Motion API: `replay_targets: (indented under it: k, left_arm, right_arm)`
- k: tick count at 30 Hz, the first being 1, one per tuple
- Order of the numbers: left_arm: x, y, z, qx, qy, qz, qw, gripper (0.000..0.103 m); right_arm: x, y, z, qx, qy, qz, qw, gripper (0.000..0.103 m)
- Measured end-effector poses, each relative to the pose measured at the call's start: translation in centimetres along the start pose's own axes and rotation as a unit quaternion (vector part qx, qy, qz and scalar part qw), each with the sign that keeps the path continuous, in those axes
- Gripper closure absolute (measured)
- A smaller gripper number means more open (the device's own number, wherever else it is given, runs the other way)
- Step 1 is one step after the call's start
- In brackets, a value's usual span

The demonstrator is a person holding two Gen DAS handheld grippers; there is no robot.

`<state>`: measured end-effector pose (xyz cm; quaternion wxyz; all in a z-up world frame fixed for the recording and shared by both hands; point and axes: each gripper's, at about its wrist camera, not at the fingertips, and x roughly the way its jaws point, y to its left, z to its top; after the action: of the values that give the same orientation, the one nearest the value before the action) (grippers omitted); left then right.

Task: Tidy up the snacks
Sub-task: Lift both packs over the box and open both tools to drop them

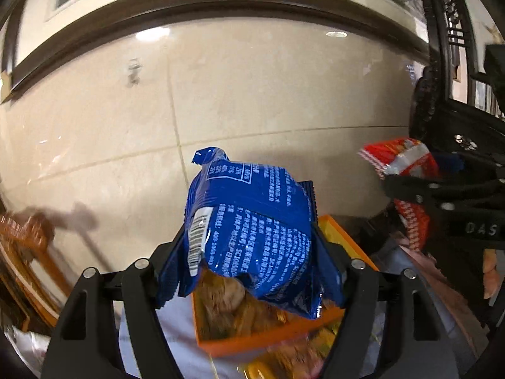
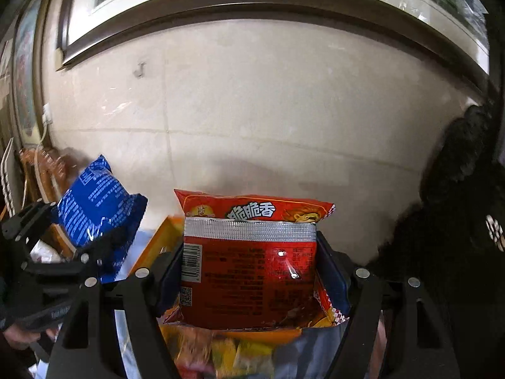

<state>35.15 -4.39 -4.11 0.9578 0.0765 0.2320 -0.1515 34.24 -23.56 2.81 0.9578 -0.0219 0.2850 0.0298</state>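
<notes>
My left gripper [image 1: 252, 252] is shut on a blue snack bag [image 1: 252, 221] with white print and a barcode, its pads pressing the bag's sides. The bag hangs above an open orange box [image 1: 268, 338] with snacks inside. In the right wrist view my right gripper [image 2: 252, 262] is shut on a red snack bag [image 2: 252, 278] with a silver strip. A second red packet with a lion [image 2: 258, 207] stands right behind it. Each view shows the other hand: the red bag [image 1: 401, 158] at the right, the blue bag [image 2: 94, 208] at the left. Both bags are held side by side above the orange box [image 2: 164, 233].
A cream tiled wall [image 1: 252, 94] with a dark-framed picture faces both cameras. Dark carved furniture [image 1: 442, 63] and a black fuzzy shape [image 2: 457, 195] stand at the right. Wooden furniture [image 1: 25, 252] is at the left. Loose bright packets [image 2: 227, 353] lie below, on pale blue material [image 1: 148, 331].
</notes>
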Motion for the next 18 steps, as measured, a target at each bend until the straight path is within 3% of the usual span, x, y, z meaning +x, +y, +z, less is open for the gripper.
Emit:
replay_targets:
  k: [1, 2, 3, 6, 9, 13, 18]
  left_arm:
    - [1.2, 0.0, 0.5, 0.002, 0.004, 0.000, 1.0000, 0.025]
    - [2.9, 0.1, 0.5, 0.004, 0.015, 0.002, 0.9999, 0.012]
    - [4.1, 0.4, 0.1, 0.001, 0.028, 0.011, 0.9995, 0.008]
    - [6.5, 2.1, -4.1, -0.031, 0.086, 0.029, 0.9953, 0.008]
    - [6.6, 2.8, -9.4, -0.026, 0.112, 0.043, 0.9924, 0.008]
    - [5.8, 3.2, -17.1, -0.037, 0.164, 0.045, 0.9847, 0.008]
    - [4.5, 3.1, -22.6, -0.092, 0.210, 0.036, 0.9728, 0.008]
  right_arm:
    - [1.4, -0.2, 0.4, 0.006, 0.013, 0.006, 1.000, 0.020]
    - [2.9, -0.6, 0.5, 0.010, 0.032, 0.002, 0.999, 0.010]
    - [4.5, -1.0, 0.3, 0.013, 0.052, -0.013, 0.998, 0.009]
    - [6.5, -2.2, -2.6, 0.020, 0.089, -0.029, 0.995, 0.009]
    - [6.8, -3.0, -7.6, 0.029, 0.115, -0.025, 0.993, 0.009]
    - [6.5, -3.4, -15.7, 0.063, 0.165, -0.012, 0.984, 0.009]
    - [5.4, -2.1, -23.5, 0.110, 0.224, 0.028, 0.968, 0.009]
